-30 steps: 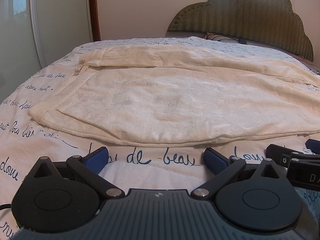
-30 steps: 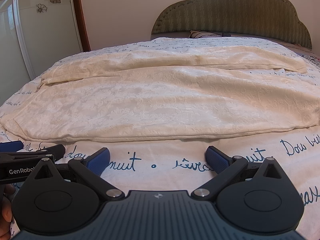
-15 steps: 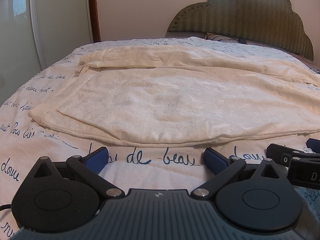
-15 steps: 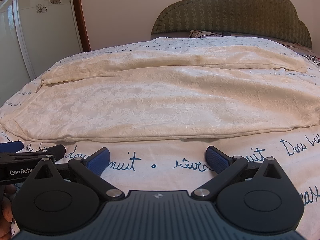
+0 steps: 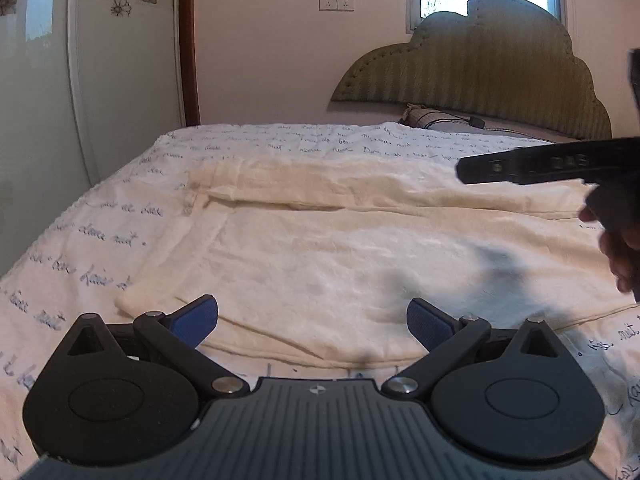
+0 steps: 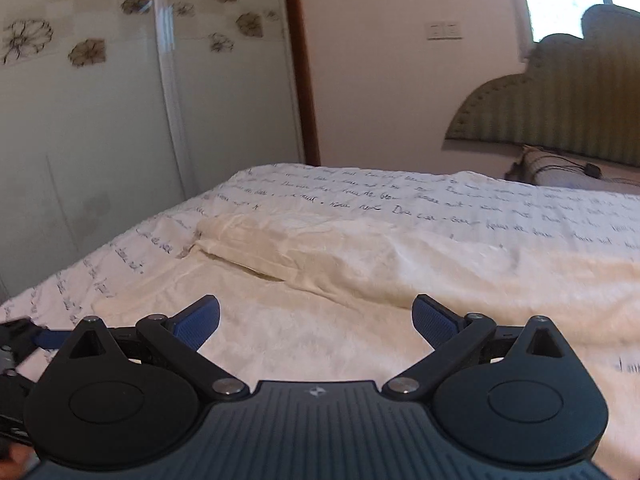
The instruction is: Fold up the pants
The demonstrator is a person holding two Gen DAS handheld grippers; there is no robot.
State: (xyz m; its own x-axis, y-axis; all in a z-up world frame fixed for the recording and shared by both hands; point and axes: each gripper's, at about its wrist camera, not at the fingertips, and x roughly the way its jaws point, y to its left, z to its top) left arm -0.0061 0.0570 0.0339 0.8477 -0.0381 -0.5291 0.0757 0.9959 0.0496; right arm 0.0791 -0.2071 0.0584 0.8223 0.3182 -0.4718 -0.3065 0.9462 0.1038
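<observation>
Cream textured pants (image 5: 340, 256) lie spread flat across the bed, with the far leg lying as a separate fold (image 6: 280, 248) behind the near one. My left gripper (image 5: 312, 320) is open and empty, low over the near edge of the pants. My right gripper (image 6: 316, 320) is open and empty, raised above the pants and turned toward their left end. The right gripper's black body (image 5: 560, 164) and the hand holding it show at the right of the left wrist view. Part of the left gripper (image 6: 24, 344) shows at the left edge of the right wrist view.
The bed has a white cover with blue script writing (image 5: 100, 236). A green padded headboard (image 5: 480, 76) and a pillow (image 6: 560, 168) are at the far end. A glass wardrobe door with flower decals (image 6: 100, 120) stands along the bed's left side.
Both grippers have lifted and moved forward over the pants. The right gripper has risen more and swung to the left. Both stay open.
</observation>
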